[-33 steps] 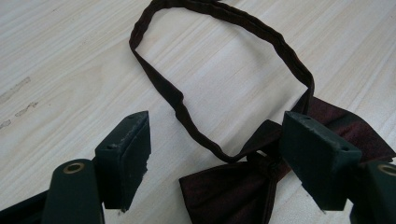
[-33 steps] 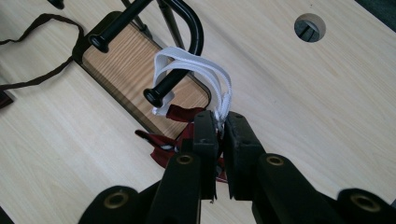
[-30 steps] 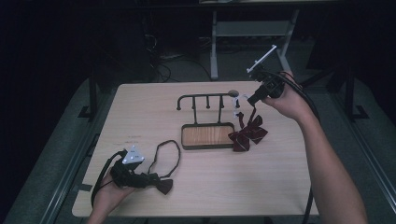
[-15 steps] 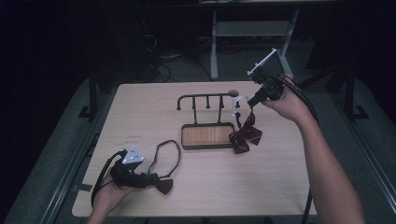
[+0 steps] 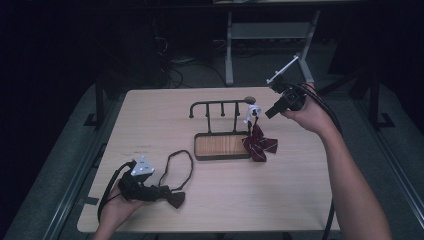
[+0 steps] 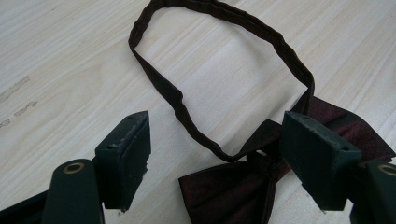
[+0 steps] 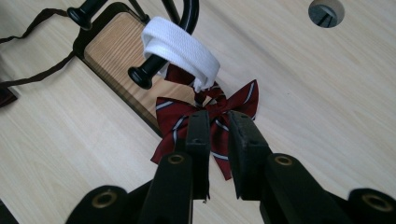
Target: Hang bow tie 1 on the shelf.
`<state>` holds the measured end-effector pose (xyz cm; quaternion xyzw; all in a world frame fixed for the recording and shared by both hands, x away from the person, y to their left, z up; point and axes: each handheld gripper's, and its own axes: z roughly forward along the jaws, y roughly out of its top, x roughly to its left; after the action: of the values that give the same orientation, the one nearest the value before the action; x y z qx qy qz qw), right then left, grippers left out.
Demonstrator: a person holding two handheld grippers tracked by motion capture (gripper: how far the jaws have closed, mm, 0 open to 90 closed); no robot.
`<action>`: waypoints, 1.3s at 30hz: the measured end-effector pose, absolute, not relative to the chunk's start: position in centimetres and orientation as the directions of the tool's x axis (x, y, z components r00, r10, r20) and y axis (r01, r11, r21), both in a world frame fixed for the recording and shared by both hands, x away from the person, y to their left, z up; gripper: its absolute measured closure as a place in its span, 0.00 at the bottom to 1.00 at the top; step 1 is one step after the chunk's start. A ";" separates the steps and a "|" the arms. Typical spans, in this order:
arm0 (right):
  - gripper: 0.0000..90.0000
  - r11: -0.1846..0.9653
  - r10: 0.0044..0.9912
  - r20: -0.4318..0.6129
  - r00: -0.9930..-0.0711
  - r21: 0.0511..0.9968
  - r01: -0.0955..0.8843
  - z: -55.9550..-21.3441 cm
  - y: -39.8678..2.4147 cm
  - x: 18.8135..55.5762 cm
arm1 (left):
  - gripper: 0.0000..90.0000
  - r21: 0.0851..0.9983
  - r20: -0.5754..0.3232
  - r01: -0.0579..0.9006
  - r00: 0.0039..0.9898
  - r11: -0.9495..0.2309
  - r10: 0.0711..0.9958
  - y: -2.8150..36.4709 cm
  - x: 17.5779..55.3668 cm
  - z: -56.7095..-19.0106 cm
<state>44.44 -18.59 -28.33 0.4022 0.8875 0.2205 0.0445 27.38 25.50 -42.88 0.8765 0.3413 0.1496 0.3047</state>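
Note:
A black rack with several pegs stands on a wooden base mid-table. A red striped bow tie hangs by its white strap from the rack's right end peg and rests partly on the table. My right gripper is just right of the strap. Its jaws stand a narrow gap apart with nothing between them, above the striped tie. At the front left my left gripper is open, jaws either side of a dark maroon bow tie whose strap loop lies flat.
A round cable hole sits in the tabletop behind the rack. A metal stand and cables are on the floor beyond the far edge. Bare tabletop stretches across the front right.
The white strap and striped tie have sunk slightly lower at the rack's right end, with my right gripper close by. The left gripper and dark tie have stayed put.

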 end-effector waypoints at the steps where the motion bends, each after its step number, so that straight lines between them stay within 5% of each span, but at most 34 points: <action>1: 0.87 0.579 0.733 0.101 -0.673 0.427 0.695 -28.4 -18.7 44.4 | 0.28 0.636 0.053 0.508 0.721 -0.580 0.690 25.5 27.4 -42.9; 39: 0.74 0.573 0.705 0.167 -0.690 0.440 0.692 -31.3 -20.3 42.6 | 0.28 0.630 0.054 0.509 0.725 -0.587 0.687 25.5 27.4 -42.9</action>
<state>42.59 -20.30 -31.35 0.3937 0.8866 0.2422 0.0131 27.41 25.52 -42.92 0.8784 0.3404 0.1477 0.3012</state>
